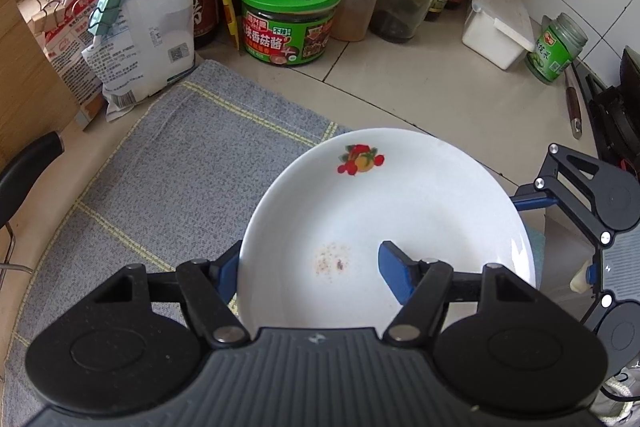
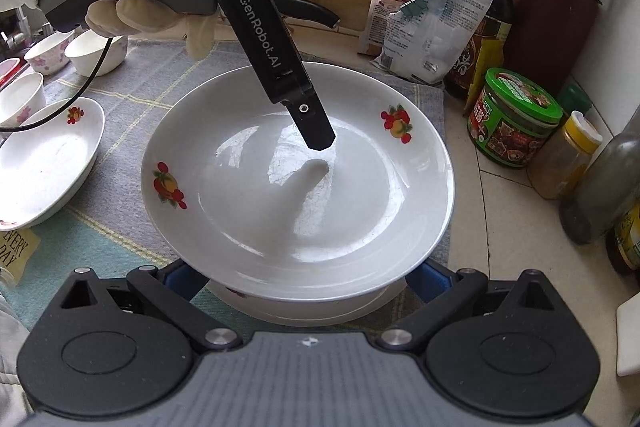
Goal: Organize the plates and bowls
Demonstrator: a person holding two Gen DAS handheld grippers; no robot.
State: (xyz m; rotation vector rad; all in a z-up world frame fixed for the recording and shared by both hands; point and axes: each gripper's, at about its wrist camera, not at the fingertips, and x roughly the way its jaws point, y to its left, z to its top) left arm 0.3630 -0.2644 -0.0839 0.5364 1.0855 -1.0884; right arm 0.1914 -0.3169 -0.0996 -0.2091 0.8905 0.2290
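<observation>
White plate (image 1: 384, 211) clamped by its rim in the left gripper (image 1: 308, 267), above the grey cloth (image 1: 168, 163).

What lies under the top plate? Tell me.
Under the top plate is another white plate; only its near rim shows. The rest of it is covered, and so is whether the two touch. The grey cloth lies beneath both.

"GenRobot.AI" runs in white letters down the black body of the left hand-held gripper (image 2: 316, 143), seen ahead of the right one. Left of the right hand-held gripper, a yellow note (image 2: 16, 251) reads "EVERY DAY". The green-lidded jar (image 1: 289, 13) ahead carries Chinese print, including "香菇酱".
</observation>
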